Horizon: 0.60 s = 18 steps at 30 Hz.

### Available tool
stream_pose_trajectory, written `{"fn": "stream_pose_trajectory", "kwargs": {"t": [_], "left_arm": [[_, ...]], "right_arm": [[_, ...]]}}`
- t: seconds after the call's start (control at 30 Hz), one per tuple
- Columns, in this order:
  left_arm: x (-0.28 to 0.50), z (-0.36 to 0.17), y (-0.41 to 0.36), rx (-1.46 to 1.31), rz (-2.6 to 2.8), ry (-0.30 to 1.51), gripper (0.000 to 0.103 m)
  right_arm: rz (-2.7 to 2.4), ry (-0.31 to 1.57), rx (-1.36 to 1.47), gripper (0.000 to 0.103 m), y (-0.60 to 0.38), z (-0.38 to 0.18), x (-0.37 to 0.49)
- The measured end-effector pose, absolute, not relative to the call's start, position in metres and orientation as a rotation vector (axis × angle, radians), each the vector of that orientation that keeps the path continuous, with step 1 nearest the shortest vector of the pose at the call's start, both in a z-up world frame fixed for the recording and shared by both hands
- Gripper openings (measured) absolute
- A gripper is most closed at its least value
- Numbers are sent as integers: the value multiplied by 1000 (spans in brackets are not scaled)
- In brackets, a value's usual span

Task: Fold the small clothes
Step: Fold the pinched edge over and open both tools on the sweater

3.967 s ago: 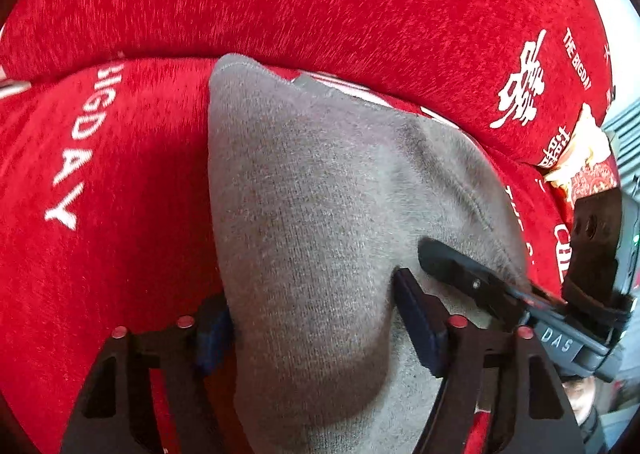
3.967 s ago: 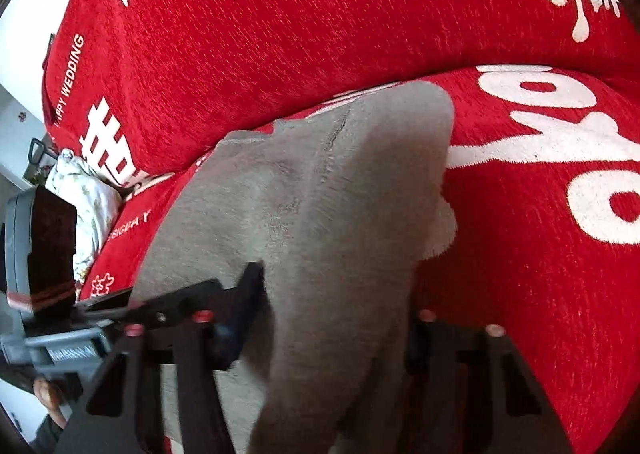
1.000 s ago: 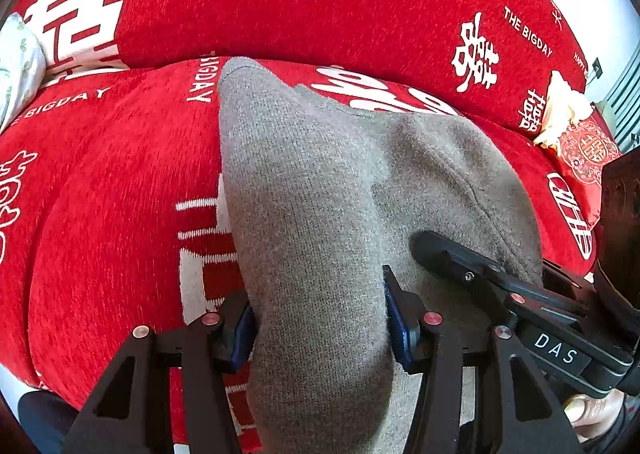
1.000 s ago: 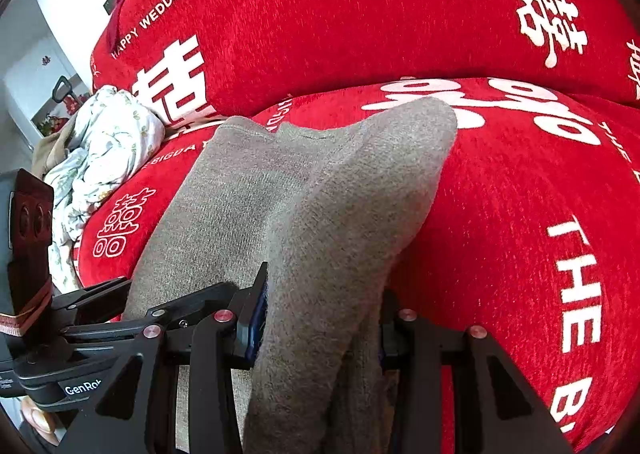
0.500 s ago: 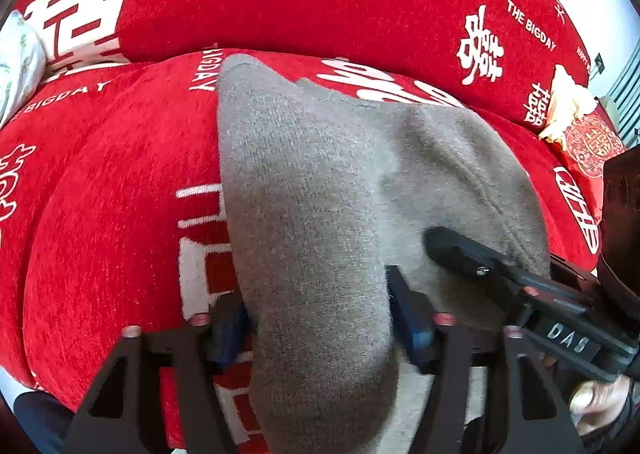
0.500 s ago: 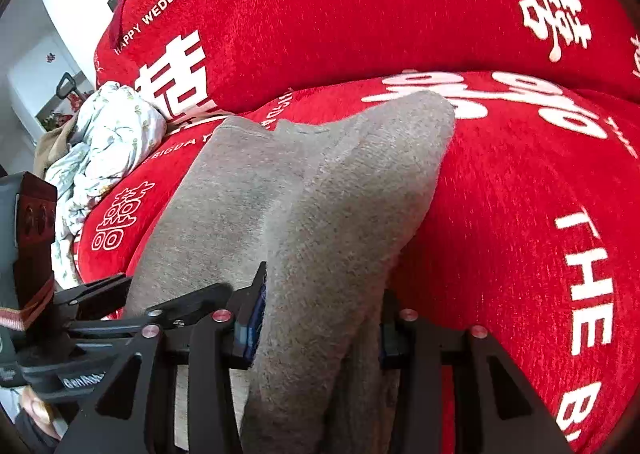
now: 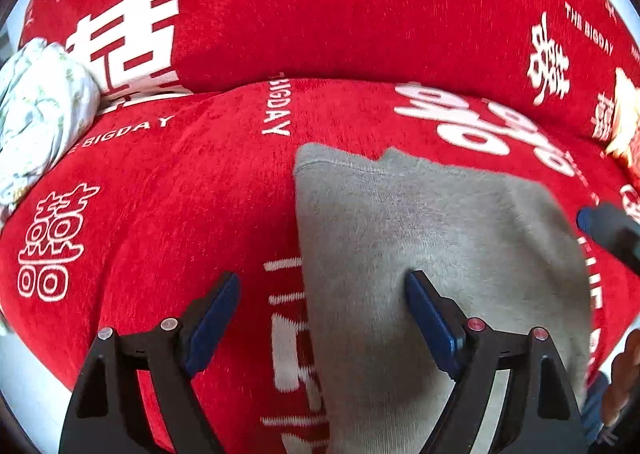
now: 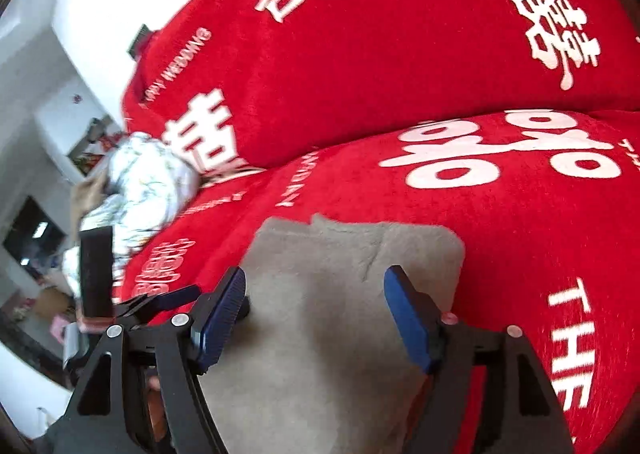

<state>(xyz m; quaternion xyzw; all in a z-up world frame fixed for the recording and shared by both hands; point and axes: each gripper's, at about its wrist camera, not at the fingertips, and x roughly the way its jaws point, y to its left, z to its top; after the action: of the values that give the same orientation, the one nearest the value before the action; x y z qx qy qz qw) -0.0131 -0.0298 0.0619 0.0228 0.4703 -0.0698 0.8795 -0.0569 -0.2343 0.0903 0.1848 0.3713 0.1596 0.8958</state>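
Note:
A grey knit garment lies folded flat on the red sofa seat; it also shows in the right wrist view. My left gripper is open and empty, above the garment's left edge, its right finger over the cloth. My right gripper is open and empty, its jaws spread above the garment's near part. The tip of the right gripper shows at the left wrist view's right edge. The left gripper's body shows in the right wrist view.
The red sofa back with white lettering rises behind the seat. A crumpled white floral cloth lies at the sofa's left end, also seen in the right wrist view. A yellowish item sits at the far right.
Both grippers have let go of the grey garment and opened wide. The garment has dropped from a raised ridge to lie flat on the seat. Both grippers have pulled back.

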Motion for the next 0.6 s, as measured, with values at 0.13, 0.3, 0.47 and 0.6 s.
{"fn": "stream_pose_trajectory", "kwargs": {"t": [0.13, 0.3, 0.47, 0.6], "left_arm": [[-12, 57, -34, 60, -156, 987, 86], [-22, 65, -38, 85, -148, 973, 86], [-56, 70, -41, 120, -168, 934, 86], [-76, 61, -39, 129, -177, 928, 86]], "right_arm": [[323, 925, 468, 75, -241, 51, -33], [342, 852, 421, 75, -234, 77, -61], [433, 786, 395, 75, -224, 90, -114], [436, 825, 401, 75, -218, 65, -142]]}}
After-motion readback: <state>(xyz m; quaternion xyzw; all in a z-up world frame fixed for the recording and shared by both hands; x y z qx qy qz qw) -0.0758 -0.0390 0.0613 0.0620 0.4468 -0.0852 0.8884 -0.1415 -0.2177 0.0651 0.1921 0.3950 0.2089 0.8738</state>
